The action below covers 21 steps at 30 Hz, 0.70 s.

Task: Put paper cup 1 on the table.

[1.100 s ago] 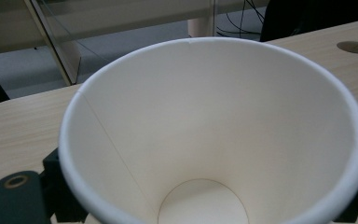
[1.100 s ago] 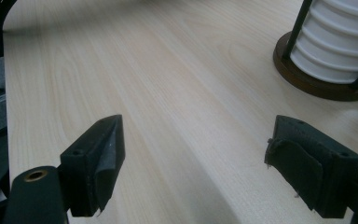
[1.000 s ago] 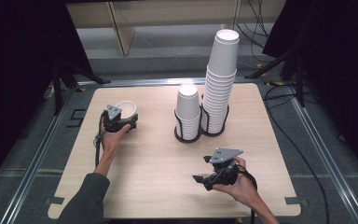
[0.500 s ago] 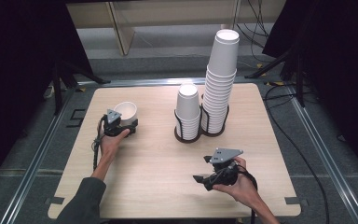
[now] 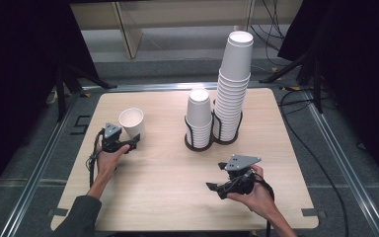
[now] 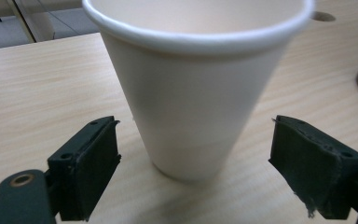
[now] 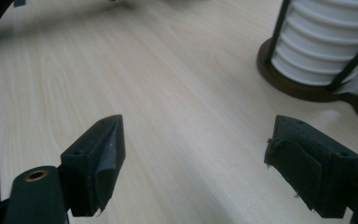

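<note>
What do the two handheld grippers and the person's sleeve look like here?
Both the left gripper and the right gripper are black, each topped by a grey three-cornered plate. Each has two blocky black jaws with screw holes and frayed pads, plus a brass-coloured ring near the base. A black cable trails from each. The left forearm wears a dark grey sleeve.

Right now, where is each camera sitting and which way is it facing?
High view: above the person's edge of the table, looking forward and down; left hand and right hand show.
Left gripper view: on the left gripper, facing a paper cup between its open jaws.
Right gripper view: on the right gripper, looking across wood toward the cup rack; open jaws show.
Shared: high and left gripper views both show that cup.
</note>
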Each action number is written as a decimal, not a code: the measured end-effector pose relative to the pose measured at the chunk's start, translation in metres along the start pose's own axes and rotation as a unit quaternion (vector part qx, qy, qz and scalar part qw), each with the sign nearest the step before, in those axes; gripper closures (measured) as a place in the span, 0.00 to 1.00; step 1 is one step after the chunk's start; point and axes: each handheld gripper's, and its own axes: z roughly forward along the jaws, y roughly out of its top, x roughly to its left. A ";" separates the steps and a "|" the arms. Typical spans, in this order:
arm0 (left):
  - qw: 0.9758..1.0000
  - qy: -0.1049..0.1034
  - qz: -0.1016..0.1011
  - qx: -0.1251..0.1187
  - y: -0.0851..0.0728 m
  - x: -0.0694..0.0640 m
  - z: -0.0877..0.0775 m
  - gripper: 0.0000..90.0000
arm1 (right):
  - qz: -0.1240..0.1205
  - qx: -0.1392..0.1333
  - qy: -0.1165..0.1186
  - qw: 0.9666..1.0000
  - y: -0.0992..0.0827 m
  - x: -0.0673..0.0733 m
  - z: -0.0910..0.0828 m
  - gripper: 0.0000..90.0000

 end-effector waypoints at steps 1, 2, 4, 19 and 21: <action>1.000 0.002 0.000 -0.004 -0.001 -0.003 -0.004 0.16 | 0.005 -0.003 -0.003 1.000 0.000 -0.001 -0.001 0.21; 1.000 0.005 -0.005 -0.009 -0.001 -0.005 -0.009 0.16 | 0.009 -0.009 -0.008 1.000 0.000 -0.003 -0.002 0.21; 1.000 0.006 -0.022 -0.017 0.000 -0.009 -0.018 0.16 | 0.017 -0.012 -0.012 1.000 -0.001 -0.005 -0.004 0.21; 0.999 -0.039 -0.008 -0.025 -0.007 -0.048 -0.088 0.16 | 0.045 -0.021 -0.030 0.998 -0.002 -0.014 -0.012 0.21; 0.998 -0.049 -0.010 -0.026 -0.010 -0.053 -0.095 0.16 | 0.056 -0.024 -0.034 0.998 -0.003 -0.017 -0.014 0.21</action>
